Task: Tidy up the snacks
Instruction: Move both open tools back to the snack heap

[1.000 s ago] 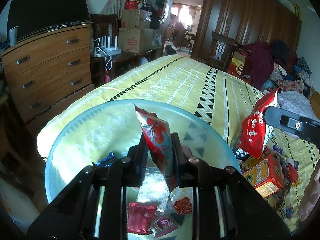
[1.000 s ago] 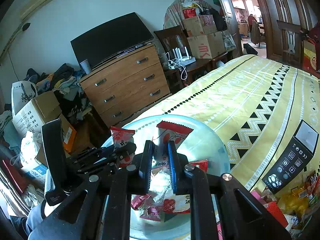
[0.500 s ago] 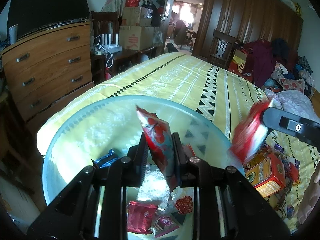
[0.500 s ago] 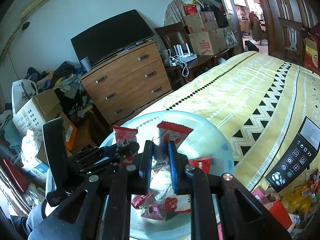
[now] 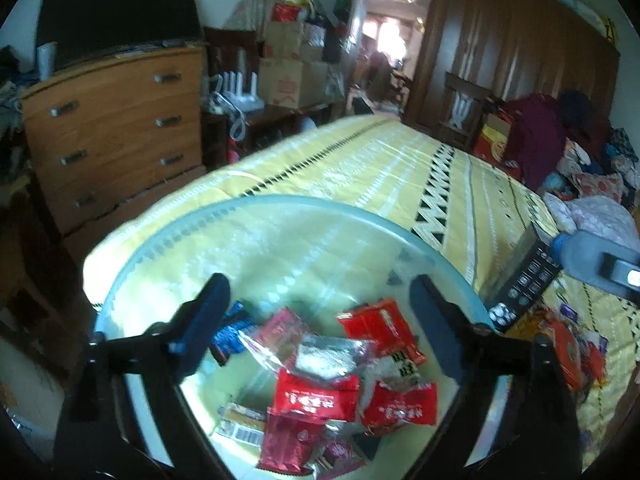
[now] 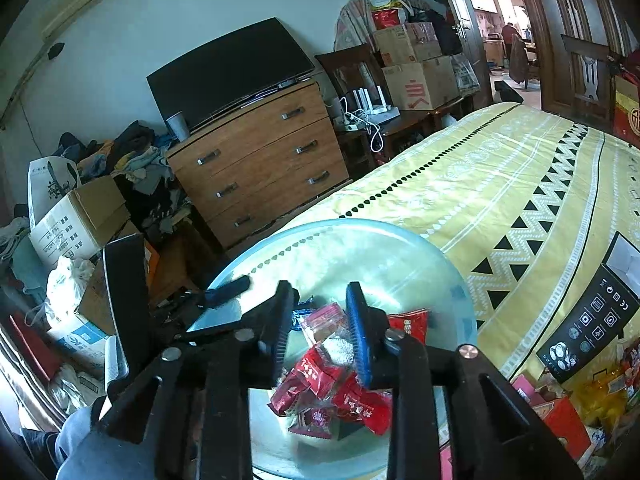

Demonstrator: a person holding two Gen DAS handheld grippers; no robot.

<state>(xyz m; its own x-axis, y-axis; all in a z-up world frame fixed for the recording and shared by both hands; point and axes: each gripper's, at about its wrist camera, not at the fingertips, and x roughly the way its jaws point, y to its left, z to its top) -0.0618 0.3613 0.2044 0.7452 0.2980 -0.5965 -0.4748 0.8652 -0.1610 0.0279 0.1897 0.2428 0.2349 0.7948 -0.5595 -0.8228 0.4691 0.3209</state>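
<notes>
Progress: several snack packets (image 5: pixel 320 396) lay in glass bowl (image 5: pixel 256 220) | my left gripper (image 5: pixel 316 320) and right gripper (image 6: pixel 320 332) hung apart, empty, over bowl | more snacks (image 6: pixel 560 412), seemingly unsorted, beside bowl.

A bed (image 6: pixel 500 168) with a yellow patterned cover carries everything. On it rest a clear glass bowl (image 6: pixel 400 240) and a black box (image 6: pixel 592 320). Loose snack packets (image 6: pixel 568 420) lie beside them.

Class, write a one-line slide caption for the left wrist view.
Open left gripper hovers over a glass bowl of red snack packets on a yellow bedspread.
</notes>
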